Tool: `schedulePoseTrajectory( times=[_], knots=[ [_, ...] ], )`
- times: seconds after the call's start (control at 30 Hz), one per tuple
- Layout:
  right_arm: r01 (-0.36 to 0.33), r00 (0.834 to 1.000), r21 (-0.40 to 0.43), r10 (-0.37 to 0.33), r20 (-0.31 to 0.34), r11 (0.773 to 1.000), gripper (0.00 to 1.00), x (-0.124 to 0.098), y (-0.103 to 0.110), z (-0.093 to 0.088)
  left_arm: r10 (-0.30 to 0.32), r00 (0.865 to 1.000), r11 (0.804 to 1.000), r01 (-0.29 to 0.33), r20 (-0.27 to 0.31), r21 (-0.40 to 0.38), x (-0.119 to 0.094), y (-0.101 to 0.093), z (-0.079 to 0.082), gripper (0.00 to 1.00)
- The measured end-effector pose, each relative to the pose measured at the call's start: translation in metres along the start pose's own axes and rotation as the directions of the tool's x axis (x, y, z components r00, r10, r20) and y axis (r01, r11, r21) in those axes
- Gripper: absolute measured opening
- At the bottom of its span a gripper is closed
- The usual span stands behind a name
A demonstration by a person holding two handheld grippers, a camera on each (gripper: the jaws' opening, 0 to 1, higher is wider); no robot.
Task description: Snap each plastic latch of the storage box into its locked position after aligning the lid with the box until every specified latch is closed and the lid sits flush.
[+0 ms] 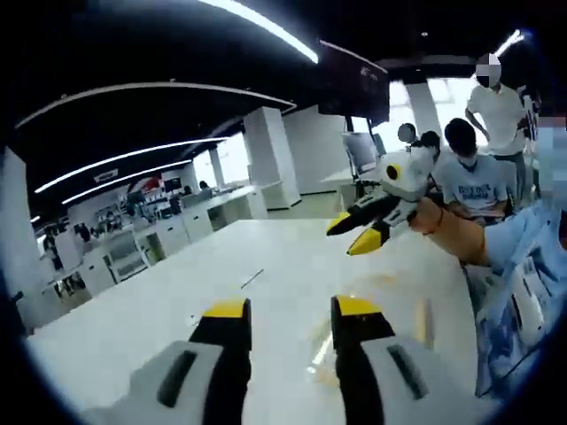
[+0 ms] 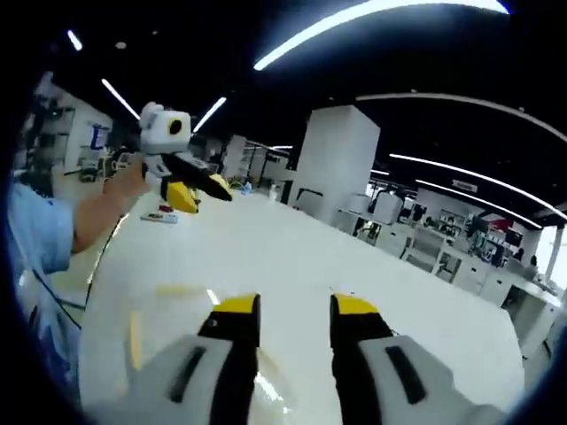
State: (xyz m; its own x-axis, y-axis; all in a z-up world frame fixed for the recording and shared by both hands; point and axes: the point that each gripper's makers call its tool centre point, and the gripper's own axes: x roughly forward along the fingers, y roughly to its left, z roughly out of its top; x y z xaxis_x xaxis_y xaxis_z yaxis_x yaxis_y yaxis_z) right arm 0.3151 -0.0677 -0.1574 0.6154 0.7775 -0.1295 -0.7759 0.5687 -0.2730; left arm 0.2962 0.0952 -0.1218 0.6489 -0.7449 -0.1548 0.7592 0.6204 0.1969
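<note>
White table (image 1: 266, 283) in an open-plan office, left gripper (image 1: 291, 312) and right gripper (image 2: 294, 310) raised above it, both jaw pairs parted and empty, seated person (image 1: 469, 177) behind, storage box location unclear

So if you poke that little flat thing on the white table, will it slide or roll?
Probably slide, not roll: the little flat thing lies low, nothing round. The table shines with lamp reflections, so it likely gives little grip. It looks thin, so probably light, though it's too blurry to name.

A small flat object (image 2: 160, 217) lies on the white table (image 2: 301, 266).
</note>
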Motion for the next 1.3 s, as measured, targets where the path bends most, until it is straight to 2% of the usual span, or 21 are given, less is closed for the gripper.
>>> schedulePoseTrajectory(
  times=[0.07, 0.17, 0.23, 0.33, 0.43, 0.5, 0.53, 0.6, 0.73, 0.77, 0.8, 0.83, 0.87, 0.9, 1.0, 1.13, 1.23, 1.3],
  knots=[
    [0.027, 0.999, -0.009, -0.027, 0.020, 1.000, 0.33, -0.012, 0.000, 0.002, 0.043, 0.998, 0.999, -0.043, 0.050, -0.003, -0.013, 0.003, 0.004, 0.38],
    [0.107, 0.993, -0.042, -0.104, 0.052, 0.993, 0.34, -0.040, -0.004, 0.003, 0.166, 0.980, 0.986, -0.167, 0.113, -0.001, -0.045, 0.021, 0.004, 0.40],
    [0.150, 0.987, -0.055, -0.146, 0.059, 0.987, 0.34, -0.053, -0.007, 0.000, 0.201, 0.973, 0.979, -0.202, 0.116, -0.002, -0.056, 0.029, 0.001, 0.42],
    [0.203, 0.977, -0.065, -0.198, 0.074, 0.977, 0.35, -0.073, -0.008, -0.006, 0.270, 0.954, 0.963, -0.269, 0.132, -0.025, -0.080, 0.043, -0.006, 0.43],
    [0.220, 0.973, -0.064, -0.214, 0.089, 0.973, 0.36, -0.085, -0.007, -0.010, 0.319, 0.935, 0.948, -0.317, 0.154, -0.042, -0.096, 0.048, -0.010, 0.44],
    [0.242, 0.966, -0.048, -0.235, 0.109, 0.969, 0.36, -0.097, -0.006, -0.014, 0.362, 0.918, 0.932, -0.360, 0.164, -0.040, -0.106, 0.046, -0.017, 0.44],
    [0.249, 0.964, -0.049, -0.242, 0.111, 0.967, 0.36, -0.102, -0.005, -0.017, 0.395, 0.904, 0.918, -0.395, 0.164, -0.034, -0.108, 0.043, -0.022, 0.45],
    [0.285, 0.954, -0.047, -0.278, 0.112, 0.957, 0.37, -0.112, -0.008, -0.023, 0.420, 0.894, 0.907, -0.420, 0.159, -0.032, -0.112, 0.040, -0.030, 0.46],
    [0.349, 0.930, -0.037, -0.341, 0.140, 0.936, 0.38, -0.132, -0.013, -0.037, 0.481, 0.859, 0.875, -0.483, 0.173, -0.034, -0.120, 0.039, -0.041, 0.48],
    [0.353, 0.928, -0.036, -0.345, 0.143, 0.935, 0.38, -0.134, -0.014, -0.038, 0.495, 0.852, 0.867, -0.497, 0.172, -0.034, -0.121, 0.040, -0.044, 0.48],
    [0.384, 0.914, -0.031, -0.375, 0.157, 0.923, 0.38, -0.140, -0.018, -0.044, 0.525, 0.834, 0.849, -0.526, 0.169, -0.040, -0.124, 0.043, -0.049, 0.49],
    [0.423, 0.896, -0.035, -0.413, 0.161, 0.905, 0.38, -0.145, -0.025, -0.049, 0.542, 0.823, 0.839, -0.543, 0.172, -0.044, -0.126, 0.043, -0.053, 0.49],
    [0.445, 0.887, -0.047, -0.433, 0.162, 0.894, 0.38, -0.148, -0.028, -0.053, 0.551, 0.816, 0.833, -0.552, 0.174, -0.047, -0.128, 0.044, -0.055, 0.49],
    [0.491, 0.864, -0.054, -0.478, 0.159, 0.870, 0.38, -0.155, -0.036, -0.062, 0.566, 0.805, 0.822, -0.567, 0.178, -0.048, -0.129, 0.044, -0.060, 0.50],
    [0.515, 0.849, -0.048, -0.501, 0.168, 0.856, 0.38, -0.158, -0.042, -0.072, 0.617, 0.762, 0.784, -0.617, 0.195, -0.069, -0.134, 0.050, -0.073, 0.50],
    [0.522, 0.840, -0.009, -0.512, 0.180, 0.853, 0.38, -0.159, -0.048, -0.083, 0.653, 0.735, 0.755, -0.649, 0.180, -0.090, -0.133, 0.059, -0.092, 0.49],
    [0.541, 0.834, -0.009, -0.534, 0.140, 0.841, 0.38, -0.162, -0.052, -0.093, 0.665, 0.729, 0.746, -0.661, 0.160, -0.087, -0.131, 0.060, -0.103, 0.49],
    [0.546, 0.830, -0.010, -0.540, 0.141, 0.837, 0.38, -0.165, -0.052, -0.095, 0.669, 0.728, 0.742, -0.665, 0.150, -0.081, -0.131, 0.060, -0.107, 0.49]
  ],
)
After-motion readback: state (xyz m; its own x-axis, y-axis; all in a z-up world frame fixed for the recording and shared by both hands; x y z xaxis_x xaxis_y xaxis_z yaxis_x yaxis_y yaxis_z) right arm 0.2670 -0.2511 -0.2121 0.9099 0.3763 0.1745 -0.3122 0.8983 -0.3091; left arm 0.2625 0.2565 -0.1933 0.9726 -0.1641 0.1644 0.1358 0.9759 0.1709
